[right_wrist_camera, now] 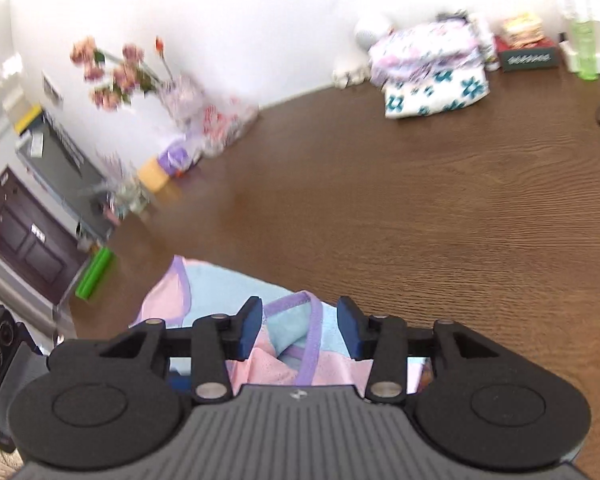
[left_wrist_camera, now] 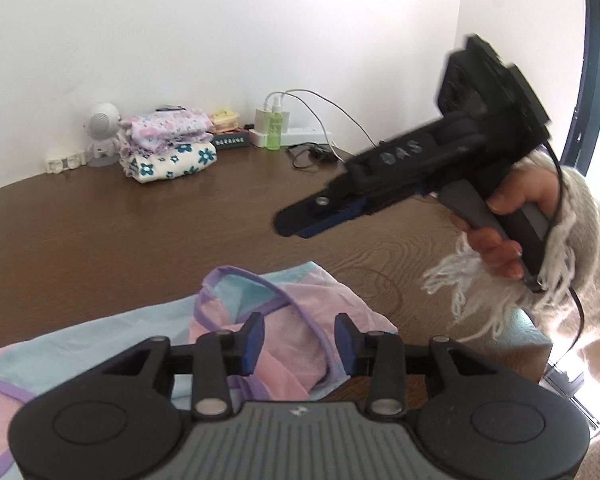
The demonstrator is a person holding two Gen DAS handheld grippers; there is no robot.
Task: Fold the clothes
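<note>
A pink and light blue garment (left_wrist_camera: 300, 312) with purple trim lies crumpled at the near edge of the brown wooden table (left_wrist_camera: 140, 232). My left gripper (left_wrist_camera: 300, 340) hovers just over it, open, with the cloth showing in the gap between its blue pads. A hand in a fuzzy white sleeve (left_wrist_camera: 580, 240) holds my right gripper (left_wrist_camera: 296, 226) in the air above the table to the right. In the right wrist view, the right gripper (right_wrist_camera: 300, 328) is open over the same garment (right_wrist_camera: 292, 360), and nothing is clamped between its pads.
A stack of folded floral clothes (left_wrist_camera: 168, 148) sits at the back by the wall, beside a white figurine (left_wrist_camera: 102, 132). A green bottle (left_wrist_camera: 275, 128), a power strip (left_wrist_camera: 304, 134) and cables are at the back right. Flowers (right_wrist_camera: 120, 68) and clutter crowd the left end.
</note>
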